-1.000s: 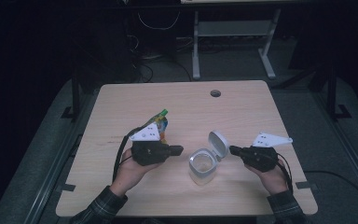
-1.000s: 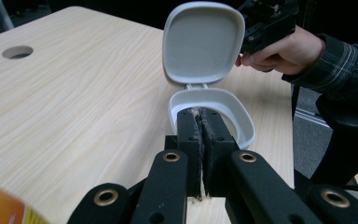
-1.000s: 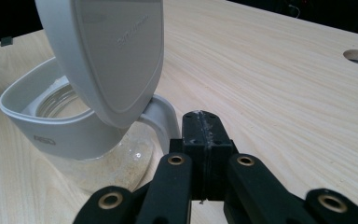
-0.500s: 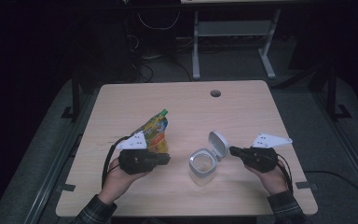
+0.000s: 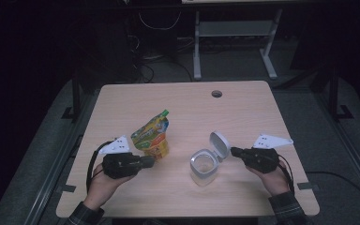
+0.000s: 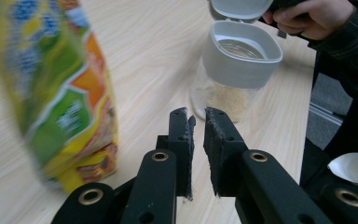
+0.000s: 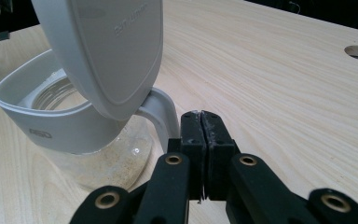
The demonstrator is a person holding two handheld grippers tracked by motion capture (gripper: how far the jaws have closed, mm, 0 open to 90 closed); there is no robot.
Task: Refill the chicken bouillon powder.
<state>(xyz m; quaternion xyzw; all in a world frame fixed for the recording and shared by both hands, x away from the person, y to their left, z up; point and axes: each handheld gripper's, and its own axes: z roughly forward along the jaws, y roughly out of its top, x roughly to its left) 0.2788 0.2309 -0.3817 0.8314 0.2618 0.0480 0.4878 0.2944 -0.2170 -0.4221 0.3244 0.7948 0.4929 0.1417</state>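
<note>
A yellow-green spouted pouch (image 5: 152,136) stands upright on the wooden table (image 5: 243,108), blurred at the left of the left gripper view (image 6: 60,93). My left gripper (image 5: 155,161) lies just in front of the pouch's base. Its jaws (image 6: 196,114) have just been opening and stand a narrow gap apart with nothing between them. A clear jar (image 5: 202,166) with a grey collar holds a little pale powder (image 6: 223,98), and its hinged lid (image 5: 219,144) stands up. My right gripper (image 5: 233,151) is shut and empty, its tips (image 7: 200,115) right beside the lid hinge (image 7: 161,112).
A round cable hole (image 5: 216,93) is in the table's far side. Bare tabletop stretches behind the pouch and jar. Dark floor, cables and a metal stand lie beyond the table's far edge.
My left gripper has let go of the pouch and drawn back toward the near left. The pouch now stands free and upright. The right gripper and the jar have stayed put.
</note>
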